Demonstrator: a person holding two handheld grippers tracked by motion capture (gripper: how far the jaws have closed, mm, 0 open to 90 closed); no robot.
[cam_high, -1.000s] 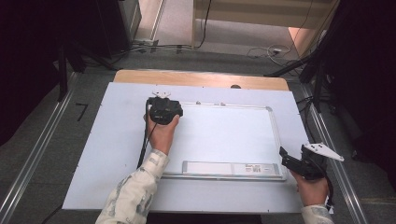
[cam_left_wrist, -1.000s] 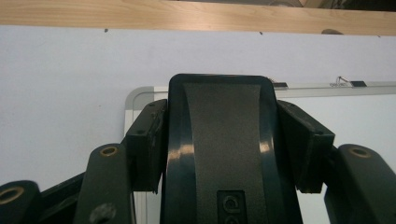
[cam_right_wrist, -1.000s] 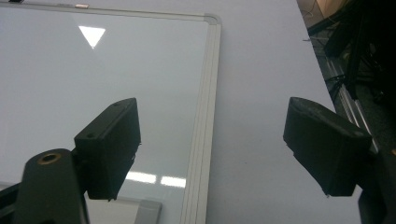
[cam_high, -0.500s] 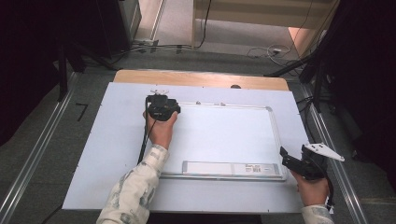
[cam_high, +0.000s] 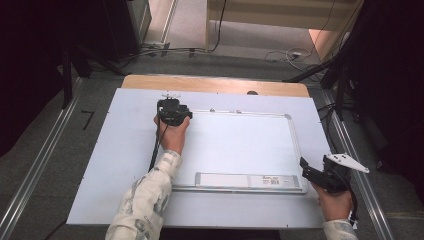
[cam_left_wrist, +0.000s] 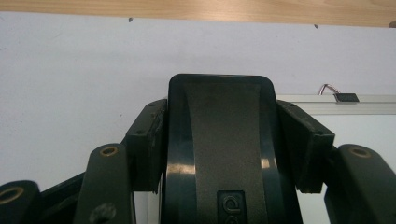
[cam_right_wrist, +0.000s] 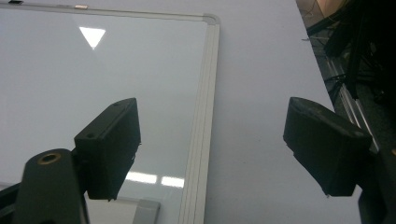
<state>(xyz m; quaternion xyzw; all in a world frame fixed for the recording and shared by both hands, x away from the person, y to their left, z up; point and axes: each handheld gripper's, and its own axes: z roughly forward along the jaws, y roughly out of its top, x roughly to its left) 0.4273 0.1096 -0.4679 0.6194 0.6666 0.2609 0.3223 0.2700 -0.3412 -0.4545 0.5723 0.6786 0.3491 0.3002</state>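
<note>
White aluminium-framed whiteboard (cam_high: 240, 150) lies flat on the pale worktop (cam_high: 100, 175), long axis crosswise. Left gripper (cam_high: 171, 111), jaws clamped on a black block (cam_left_wrist: 219, 154), at its far-left corner. Right gripper (cam_high: 306, 168), jaws apart, straddles its near-right edge.

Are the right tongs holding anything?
No, the right tongs are wide open, with just the whiteboard edge and table between them.
</note>
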